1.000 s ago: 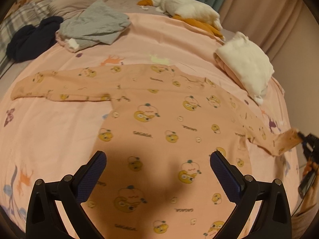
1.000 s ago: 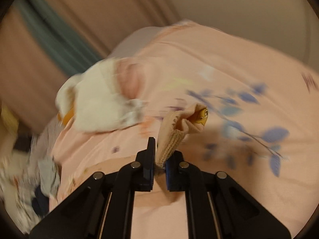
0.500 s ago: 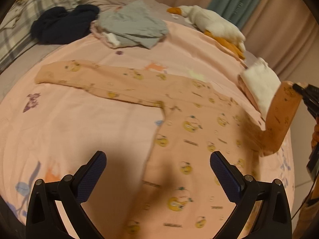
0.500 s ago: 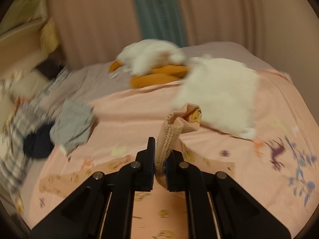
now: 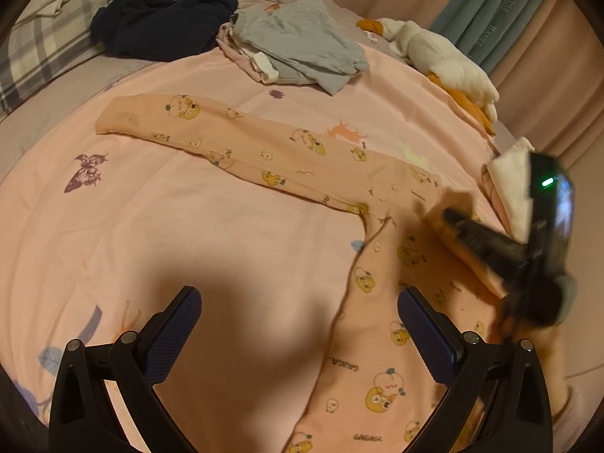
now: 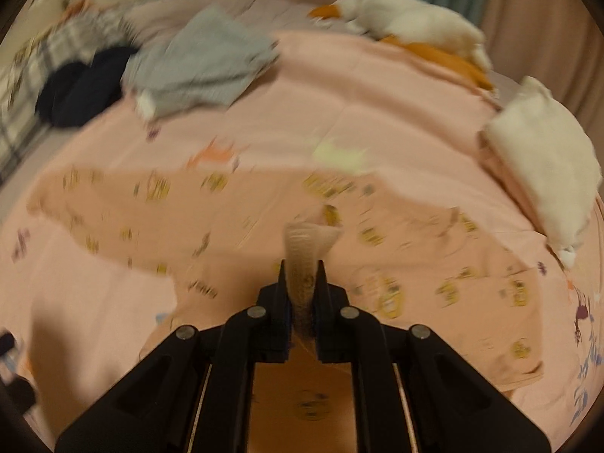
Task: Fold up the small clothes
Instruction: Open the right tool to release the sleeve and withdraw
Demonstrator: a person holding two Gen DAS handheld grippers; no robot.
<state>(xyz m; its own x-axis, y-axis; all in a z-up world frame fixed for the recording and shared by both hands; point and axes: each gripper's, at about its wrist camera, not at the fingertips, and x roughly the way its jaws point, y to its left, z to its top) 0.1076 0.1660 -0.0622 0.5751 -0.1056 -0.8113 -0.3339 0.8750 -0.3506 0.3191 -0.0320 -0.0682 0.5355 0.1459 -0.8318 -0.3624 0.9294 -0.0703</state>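
While the left hand-held gripper (image 5: 298,332) gapes, the right hand-held gripper (image 6: 301,277) pinches the sleeve cuff (image 6: 307,239).

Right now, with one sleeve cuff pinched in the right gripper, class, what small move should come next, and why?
Probably lower the cuff onto the shirt's body and let go: the right gripper holds it above the chest, while the other sleeve lies spread and the left gripper is open and empty.
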